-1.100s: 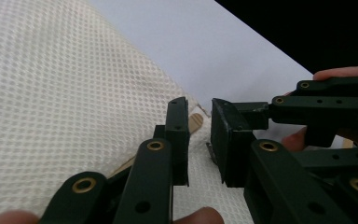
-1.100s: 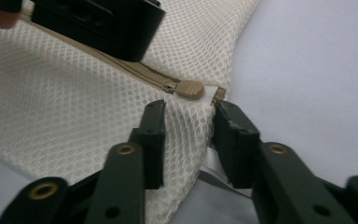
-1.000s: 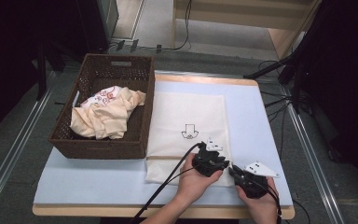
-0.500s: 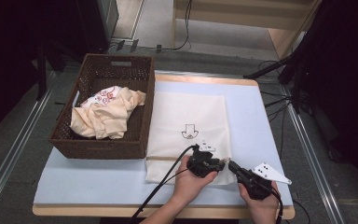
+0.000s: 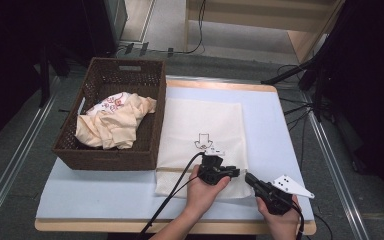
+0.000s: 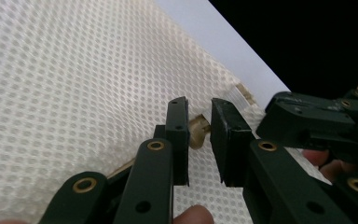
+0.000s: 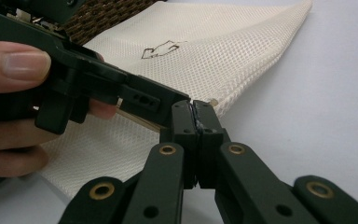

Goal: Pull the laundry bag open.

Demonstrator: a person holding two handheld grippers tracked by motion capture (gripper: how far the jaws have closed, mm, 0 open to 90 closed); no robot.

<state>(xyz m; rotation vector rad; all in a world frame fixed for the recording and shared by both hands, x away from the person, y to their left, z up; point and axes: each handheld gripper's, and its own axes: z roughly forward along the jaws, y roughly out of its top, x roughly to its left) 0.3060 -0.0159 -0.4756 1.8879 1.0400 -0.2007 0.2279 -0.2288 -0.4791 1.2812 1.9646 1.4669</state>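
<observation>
Barely started: right gripper (image 7: 196, 122) jaws pinched tight on the white mesh laundry bag's (image 5: 205, 135) near corner, left gripper (image 6: 199, 135) jaws just closing, narrow gap around the zipper pull (image 6: 197, 132); bag not opened, cream shirt (image 5: 112, 122) waiting in wicker basket (image 5: 105, 155).

One mesh bag (image 5: 200, 130), one wicker basket (image 5: 107, 155), one crumpled garment (image 5: 112, 122), two hand-held grippers.

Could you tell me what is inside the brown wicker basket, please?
A crumpled cream garment with red print lies inside the basket; whatever is beneath it is covered.
</observation>
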